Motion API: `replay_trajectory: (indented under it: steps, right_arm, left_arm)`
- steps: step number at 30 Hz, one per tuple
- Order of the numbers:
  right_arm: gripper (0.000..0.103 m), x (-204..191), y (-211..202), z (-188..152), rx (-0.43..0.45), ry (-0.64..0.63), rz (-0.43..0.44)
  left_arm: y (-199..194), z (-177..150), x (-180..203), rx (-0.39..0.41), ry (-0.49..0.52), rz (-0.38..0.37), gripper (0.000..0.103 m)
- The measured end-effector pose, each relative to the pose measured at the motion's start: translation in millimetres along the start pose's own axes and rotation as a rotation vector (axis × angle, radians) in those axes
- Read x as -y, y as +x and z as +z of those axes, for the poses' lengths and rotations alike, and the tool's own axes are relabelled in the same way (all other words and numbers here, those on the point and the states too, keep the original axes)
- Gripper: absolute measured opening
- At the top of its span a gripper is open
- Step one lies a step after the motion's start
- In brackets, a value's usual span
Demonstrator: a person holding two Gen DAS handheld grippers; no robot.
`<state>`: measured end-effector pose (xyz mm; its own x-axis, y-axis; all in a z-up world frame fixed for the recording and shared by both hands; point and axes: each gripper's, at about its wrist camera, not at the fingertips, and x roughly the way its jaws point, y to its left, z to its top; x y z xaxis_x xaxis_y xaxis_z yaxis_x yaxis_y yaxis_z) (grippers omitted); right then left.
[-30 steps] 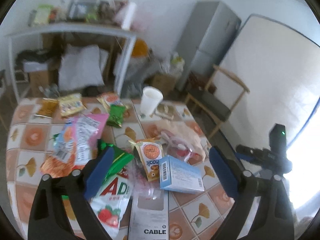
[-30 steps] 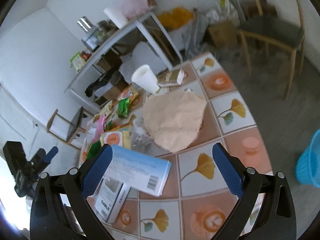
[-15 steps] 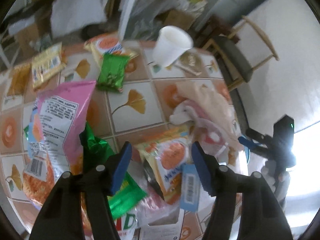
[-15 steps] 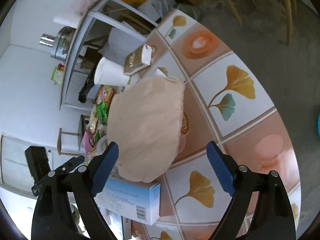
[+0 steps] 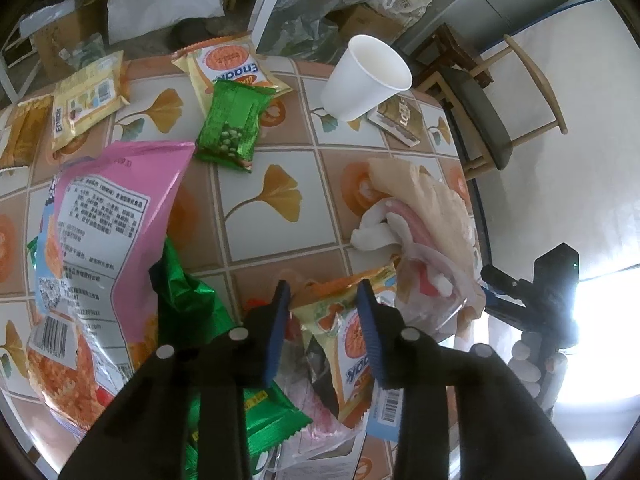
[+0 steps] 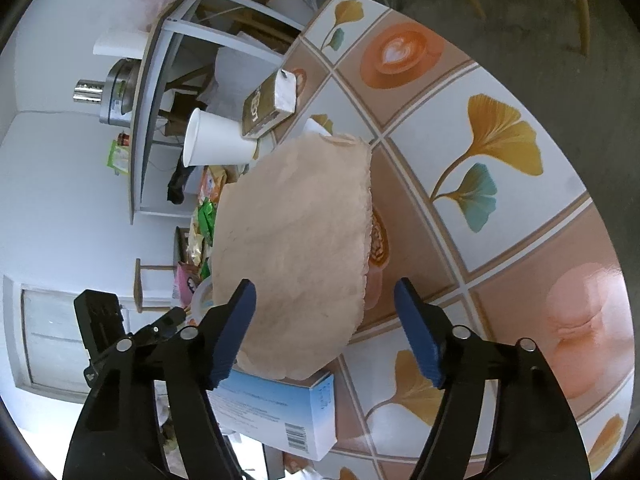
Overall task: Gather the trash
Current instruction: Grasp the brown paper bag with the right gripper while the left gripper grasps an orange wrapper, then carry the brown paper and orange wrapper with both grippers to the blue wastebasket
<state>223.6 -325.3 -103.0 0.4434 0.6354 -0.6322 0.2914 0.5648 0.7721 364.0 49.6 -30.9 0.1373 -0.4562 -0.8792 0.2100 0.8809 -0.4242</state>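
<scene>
Left hand-held gripper (image 5: 322, 296): we saw jaws just closing around orange snack packet (image 5: 344, 332).
Right hand-held gripper (image 6: 324, 300): we saw jaws closing, still wide, astride beige paper (image 6: 292, 240).

Cup (image 5: 365, 80) behind green packet (image 5: 234, 126)

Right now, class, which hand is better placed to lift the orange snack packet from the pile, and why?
Left. The left tongs have just been closing, with the orange snack packet between them. The right tongs, also closing, straddle the tan paper bag instead.
</scene>
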Motion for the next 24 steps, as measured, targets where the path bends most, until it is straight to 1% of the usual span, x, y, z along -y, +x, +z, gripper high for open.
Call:
replay_trajectory:
  steps: [3, 5, 6, 8, 9, 11, 12, 14, 18, 19, 20, 24]
  right_arm:
    - [0.058, -0.4, 1.8, 0.5, -0.007, 0.008, 0.009]
    - [0.049, -1.8, 2.9, 0.8, -0.011, 0.009, 0.014]
    - [0.047, -2.5, 4.1, 1.1, -0.011, 0.009, 0.015]
    - [0.039, -4.3, 2.3, 0.6, -0.011, 0.006, 0.022]
    - [0.037, -6.8, 3.9, 1.5, -0.009, 0.003, 0.023]
    - [0.027, -9.6, 1.2, 0.6, -0.005, -0.005, 0.027]
    - [0.025, -11.0, -0.3, 0.1, -0.002, -0.009, 0.031]
    - [0.015, -15.4, -3.4, -0.9, 0.008, -0.024, 0.032]
    - [0.007, -27.6, -13.1, -2.9, 0.036, -0.08, 0.043]
    - [0.005, -31.7, -15.2, -3.2, 0.045, -0.095, 0.05]
    - [0.004, -36.7, -18.1, -3.2, 0.056, -0.114, 0.062]
    - [0.002, -56.6, -26.3, -3.2, 0.095, -0.174, 0.097]
  left_arm:
    - [-3.0, -2.6, 0.8, 0.013, 0.007, -0.001, 0.026]
    - [-6.6, -4.5, 2.7, 0.028, 0.02, -0.001, 0.024]
    - [-8.3, -5.4, 3.5, 0.034, 0.025, -0.001, 0.022]
    - [-12.7, -7.6, 6.4, 0.05, 0.038, -0.003, 0.02]
    - [-15.7, -9.0, 8.0, 0.059, 0.045, -0.004, 0.019]
    - [-19.8, -10.9, 10.8, 0.075, 0.055, -0.003, 0.018]
    - [-22.1, -11.9, 12.5, 0.085, 0.06, -0.003, 0.017]
    - [-29.0, -14.0, 13.6, 0.112, 0.069, -0.006, 0.016]
    - [-45.9, -15.1, 17.1, 0.173, 0.078, -0.021, 0.013]
    - [-48.6, -15.5, 17.4, 0.183, 0.078, -0.023, 0.011]
    - [-53.1, -16.3, 17.7, 0.199, 0.078, -0.028, 0.008]
    - [-66.2, -20.1, 18.1, 0.25, 0.073, -0.051, 0.008]
